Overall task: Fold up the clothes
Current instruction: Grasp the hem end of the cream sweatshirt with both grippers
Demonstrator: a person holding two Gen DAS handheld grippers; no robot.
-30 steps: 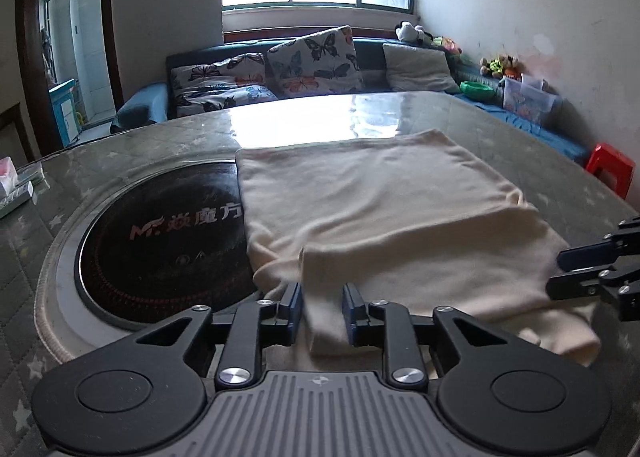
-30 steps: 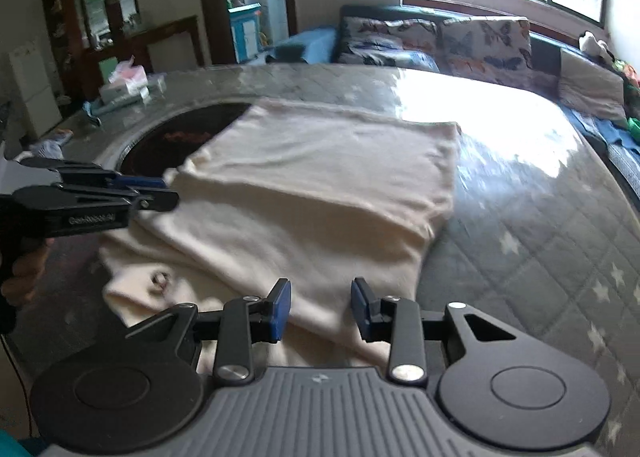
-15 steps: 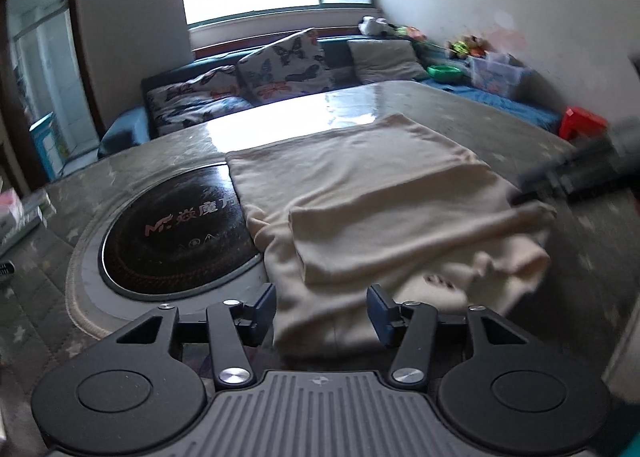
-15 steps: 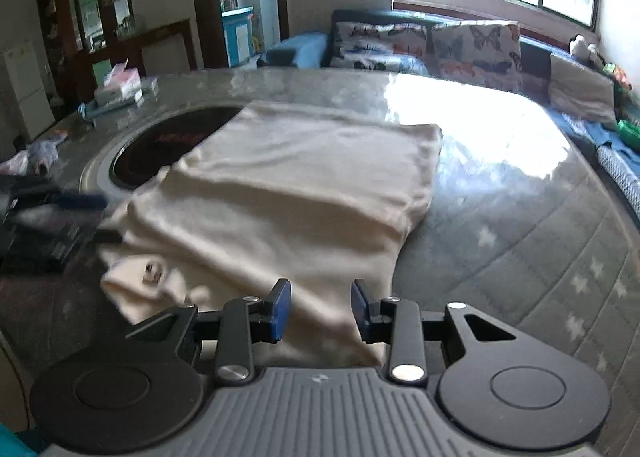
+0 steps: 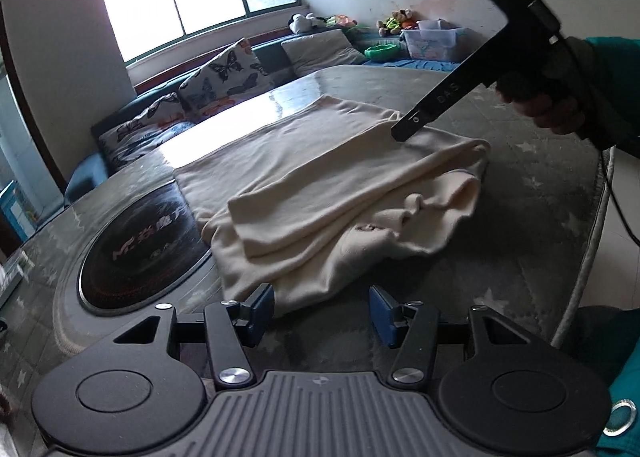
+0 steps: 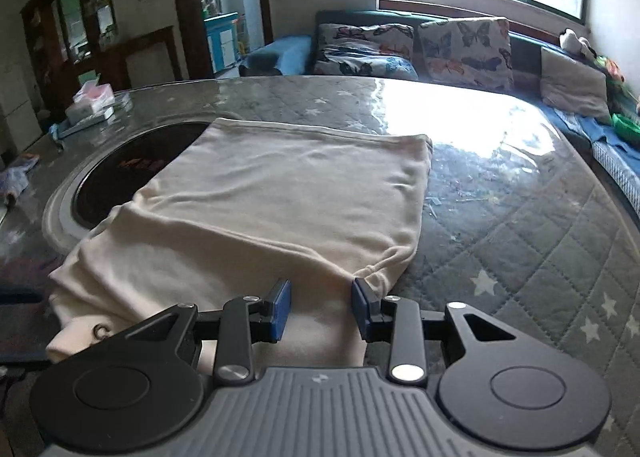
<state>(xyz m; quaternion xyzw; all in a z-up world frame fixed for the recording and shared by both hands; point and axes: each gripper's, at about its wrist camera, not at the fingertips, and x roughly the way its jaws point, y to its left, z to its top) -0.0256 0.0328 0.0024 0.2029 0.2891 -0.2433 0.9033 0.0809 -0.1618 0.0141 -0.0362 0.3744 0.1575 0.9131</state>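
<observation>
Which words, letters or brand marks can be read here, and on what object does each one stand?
"DAS": on the black finger of the right gripper, in the left wrist view.
Logo beginning with "M" plus Chinese characters: on the round black cooktop set in the table; too blurred to read.
Nothing readable on the cream garment.

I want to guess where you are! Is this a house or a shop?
Most likely a home's living room: a sofa with butterfly cushions under the window, stuffed toys in the corner, and a round table with a cream garment on it.
</observation>
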